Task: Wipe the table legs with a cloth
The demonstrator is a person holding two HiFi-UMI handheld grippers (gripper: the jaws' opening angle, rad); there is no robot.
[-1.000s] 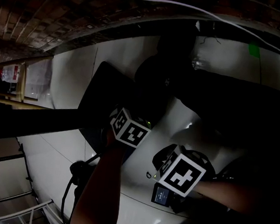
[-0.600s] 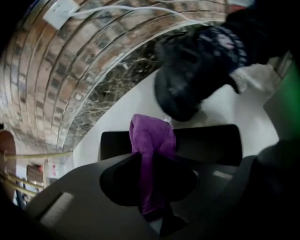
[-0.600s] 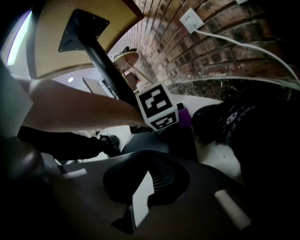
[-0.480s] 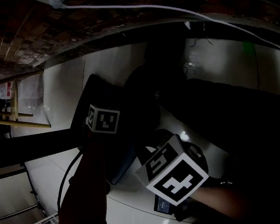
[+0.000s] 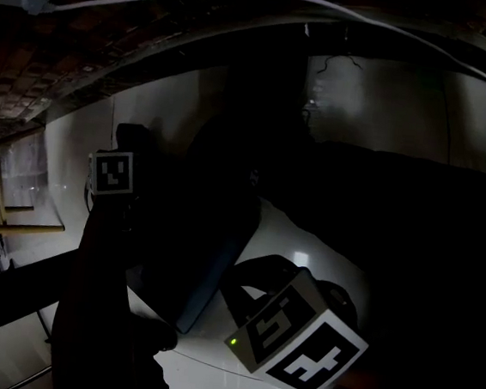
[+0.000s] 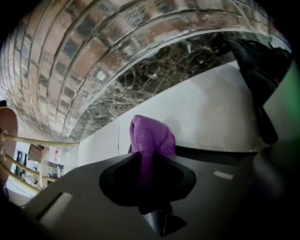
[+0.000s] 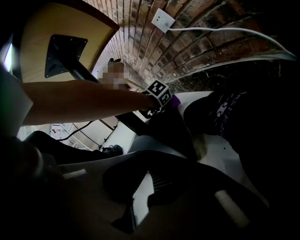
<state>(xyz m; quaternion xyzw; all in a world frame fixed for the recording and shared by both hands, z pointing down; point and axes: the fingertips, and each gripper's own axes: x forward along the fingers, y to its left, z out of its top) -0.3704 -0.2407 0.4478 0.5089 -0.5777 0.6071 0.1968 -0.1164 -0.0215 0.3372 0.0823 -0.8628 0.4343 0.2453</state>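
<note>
A purple cloth (image 6: 151,137) stands up between the jaws of my left gripper (image 6: 151,157), which is shut on it. In the right gripper view the same cloth (image 7: 174,100) shows just past the left gripper's marker cube (image 7: 157,96), at the end of a bare forearm (image 7: 79,101). A black table leg (image 7: 77,69) runs down from a black mounting plate (image 7: 64,47) under the wooden table top (image 7: 79,21) and passes behind that forearm. My right gripper (image 7: 140,197) is low over the white floor, open by a narrow gap, holding nothing. Both cubes (image 5: 112,171) (image 5: 304,349) show in the dark head view.
A brick wall (image 6: 70,61) with a dark marbled skirting (image 6: 154,75) borders the white tiled floor (image 6: 206,108). A wall socket (image 7: 164,18) feeds a white cable (image 7: 225,29). A dark panel with a bluish edge (image 5: 208,281) lies between the grippers. Black fabric (image 6: 258,79) hangs at the right.
In the head view the left gripper's cube has moved left and farther away. The right gripper's cube has dropped toward the bottom edge. The scene has grown darker.
</note>
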